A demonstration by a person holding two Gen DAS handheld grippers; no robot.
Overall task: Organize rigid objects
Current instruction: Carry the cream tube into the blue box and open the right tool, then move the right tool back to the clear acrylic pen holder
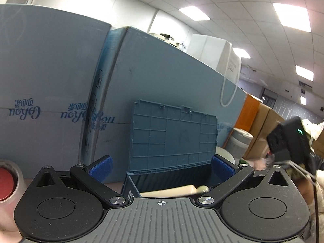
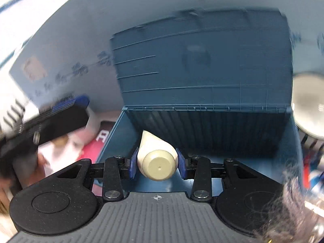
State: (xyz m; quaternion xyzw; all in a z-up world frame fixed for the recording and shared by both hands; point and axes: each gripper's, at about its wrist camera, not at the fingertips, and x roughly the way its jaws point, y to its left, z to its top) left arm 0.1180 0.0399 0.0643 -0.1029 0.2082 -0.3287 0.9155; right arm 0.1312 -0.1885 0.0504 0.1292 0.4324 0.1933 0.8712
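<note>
You have one cream tube (image 2: 156, 158) pinched between the blue pads of your right gripper (image 2: 157, 165), cap end toward the camera, its body slanting down into the one open blue storage box (image 2: 291, 162). The pads press its sides just behind the cap. The box's single ribbed lid (image 1: 174, 135) stands upright behind the box, leaning toward two large pale blue cartons (image 1: 50, 81) with printed lettering. Your left gripper (image 1: 162, 167) is spread wide with nothing between its two pads, hovering in front of the box rim; in that view the tube (image 1: 174, 189) shows only as a pale sliver above the gripper body. One roll of clear tape (image 1: 9, 182) sits at the left edge, cut off by the frame. One white paper bag (image 1: 218, 56) rests on top of the cartons. The right wrist view is smeared by motion: the left gripper's black body (image 2: 46, 125) is a blur at the left, something red and white lies beneath it on the tabletop that you cannot identify, and a round pale object (image 2: 309, 105) at the right edge is too blurred to name.
</note>
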